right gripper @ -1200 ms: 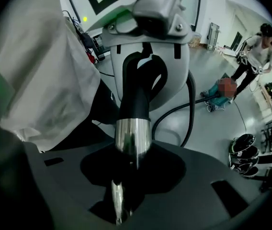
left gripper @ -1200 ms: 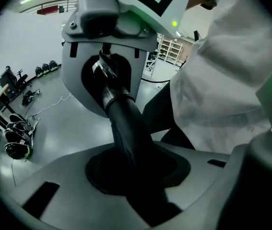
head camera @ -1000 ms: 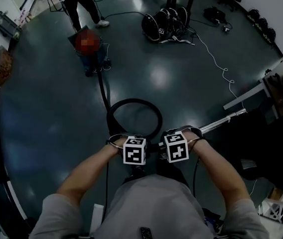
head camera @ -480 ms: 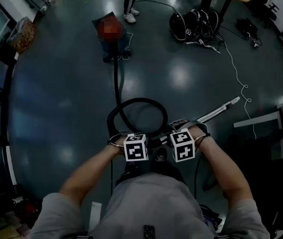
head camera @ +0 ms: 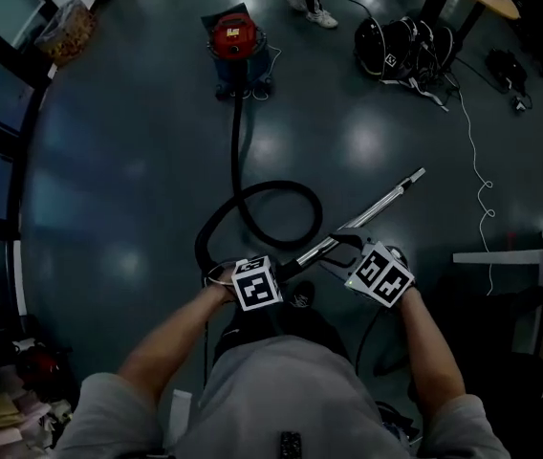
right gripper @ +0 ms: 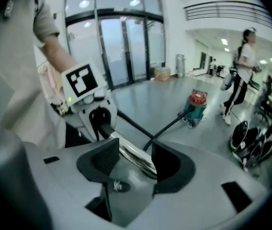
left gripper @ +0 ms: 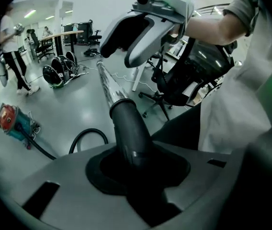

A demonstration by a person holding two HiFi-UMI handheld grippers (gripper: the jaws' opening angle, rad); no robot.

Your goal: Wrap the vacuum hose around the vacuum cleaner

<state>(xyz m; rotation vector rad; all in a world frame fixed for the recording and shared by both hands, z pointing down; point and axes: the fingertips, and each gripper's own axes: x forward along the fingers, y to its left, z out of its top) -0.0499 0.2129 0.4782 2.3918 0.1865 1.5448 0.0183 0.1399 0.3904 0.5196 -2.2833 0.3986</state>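
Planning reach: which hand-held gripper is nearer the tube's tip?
Right: right hand-held gripper, jaws just opening, straddles the metal tube; left hand-held gripper clamps the handle, farther from its tip.

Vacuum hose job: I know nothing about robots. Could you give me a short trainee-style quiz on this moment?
1. True or false: the vacuum hose is already wound around the vacuum cleaner.
2. What is the left hand-held gripper clamped on? A) the hose's black handle end B) a broom C) nothing
3. What lies between the right hand-held gripper's jaws?
Key: 1. False: it trails across the floor in a loop. 2. A. 3. The metal wand; the jaws stand apart, having just been opening.
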